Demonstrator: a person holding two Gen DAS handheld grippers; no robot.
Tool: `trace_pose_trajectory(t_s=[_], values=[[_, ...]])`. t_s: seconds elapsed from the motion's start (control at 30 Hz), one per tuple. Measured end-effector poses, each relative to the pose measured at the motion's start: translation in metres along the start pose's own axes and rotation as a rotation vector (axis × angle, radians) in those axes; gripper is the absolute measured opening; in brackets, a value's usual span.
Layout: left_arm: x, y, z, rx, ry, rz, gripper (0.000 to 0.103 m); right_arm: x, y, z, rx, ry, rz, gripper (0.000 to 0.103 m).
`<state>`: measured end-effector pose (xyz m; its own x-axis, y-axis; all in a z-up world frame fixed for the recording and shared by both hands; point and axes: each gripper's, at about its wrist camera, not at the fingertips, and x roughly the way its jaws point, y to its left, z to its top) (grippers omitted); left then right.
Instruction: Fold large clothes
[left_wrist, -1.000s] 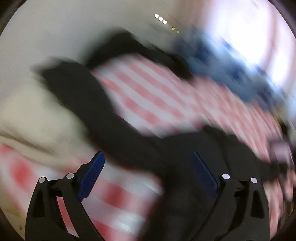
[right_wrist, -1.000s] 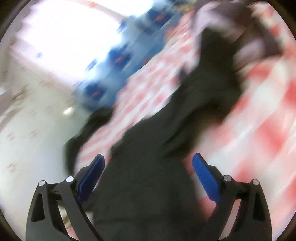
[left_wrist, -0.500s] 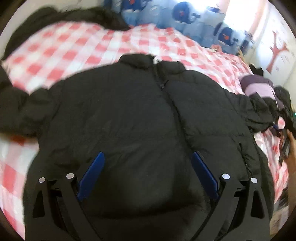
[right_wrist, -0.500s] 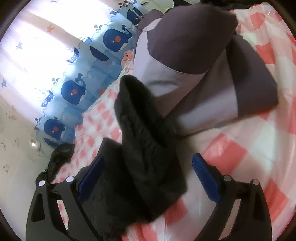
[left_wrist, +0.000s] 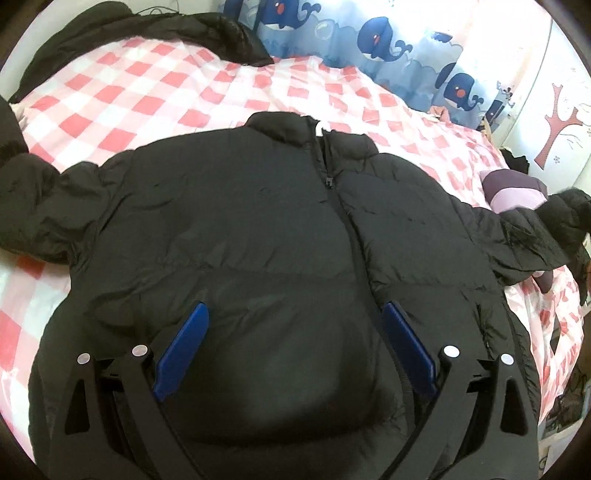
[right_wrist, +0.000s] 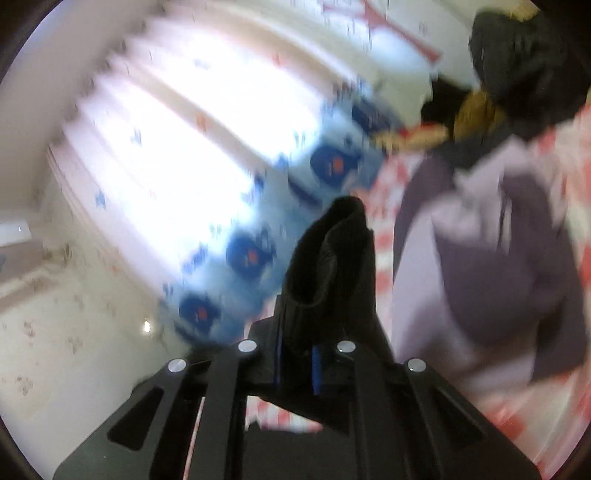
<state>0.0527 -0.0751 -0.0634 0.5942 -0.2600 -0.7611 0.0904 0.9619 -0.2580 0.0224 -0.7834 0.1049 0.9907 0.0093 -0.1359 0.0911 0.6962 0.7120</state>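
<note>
A black puffer jacket (left_wrist: 258, 236) lies front up and zipped on a pink-and-white checked bed (left_wrist: 122, 92), collar toward the far side, sleeves spread left and right. My left gripper (left_wrist: 295, 325) hovers open over the jacket's lower front with only the flat fabric beneath its blue pads (left_wrist: 183, 343). In the right wrist view my right gripper (right_wrist: 297, 354) is shut on the black sleeve cuff (right_wrist: 332, 251), which sticks up from between the pads. In the left wrist view that sleeve end (left_wrist: 565, 221) is raised at the right edge.
A folded purple-and-lilac garment (left_wrist: 513, 192) lies on the bed right of the jacket, large in the right wrist view (right_wrist: 487, 266). Another dark garment (left_wrist: 155, 33) lies at the bed's far side. A whale-print curtain (left_wrist: 388, 48) hangs behind.
My right gripper closed on the sleeve cuff and lifted it off the bed. The left gripper swung in over the jacket front, then held still.
</note>
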Motion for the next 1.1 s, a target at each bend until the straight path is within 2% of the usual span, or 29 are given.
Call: trace_pose_trajectory(t_s=[0.1,0.13,0.2,0.23,0.27,0.3,0.37,0.43,0.5,0.57,0.63,0.83,1.1], values=[[0.001,-0.001,-0.002,0.003,0.002,0.005,0.091,0.001,-0.023,0.01,0.017,0.043,-0.107,0.012],[0.001,-0.002,-0.003,0.008,0.001,0.008,0.091,0.002,-0.034,0.009,0.037,0.074,-0.111,0.012],[0.001,-0.003,-0.004,0.011,0.0,0.01,0.092,0.012,-0.061,0.003,0.113,0.153,-0.171,0.014],[0.002,-0.003,-0.004,0.011,0.001,0.012,0.092,0.014,-0.073,-0.001,0.152,0.173,-0.186,0.031],[0.002,-0.003,-0.004,0.012,0.002,0.013,0.092,0.014,-0.081,-0.004,0.175,0.178,-0.194,0.053],[0.003,-0.003,-0.005,0.012,0.003,0.015,0.092,0.012,-0.09,-0.008,0.2,0.172,-0.21,0.059],[0.004,-0.003,-0.005,0.011,0.006,0.017,0.092,0.011,-0.102,-0.012,0.22,0.169,-0.181,0.059],[0.004,-0.003,-0.005,0.01,0.006,0.017,0.092,0.014,-0.101,-0.012,0.205,0.175,-0.193,0.058],[0.004,-0.003,-0.005,0.011,0.005,0.018,0.092,0.015,-0.097,-0.012,0.175,0.179,-0.206,0.052],[0.003,-0.003,-0.005,0.013,0.003,0.019,0.092,0.013,-0.092,-0.012,0.141,0.182,-0.213,0.019],[0.002,-0.003,-0.005,0.016,-0.009,0.027,0.092,0.008,-0.086,-0.011,0.117,0.159,-0.208,0.014],[-0.005,-0.004,-0.004,0.037,-0.048,0.058,0.092,-0.008,-0.044,-0.007,0.11,0.091,-0.104,0.011],[-0.029,-0.009,-0.003,0.09,-0.137,0.11,0.092,-0.008,0.071,-0.011,0.055,0.047,0.077,0.011]])
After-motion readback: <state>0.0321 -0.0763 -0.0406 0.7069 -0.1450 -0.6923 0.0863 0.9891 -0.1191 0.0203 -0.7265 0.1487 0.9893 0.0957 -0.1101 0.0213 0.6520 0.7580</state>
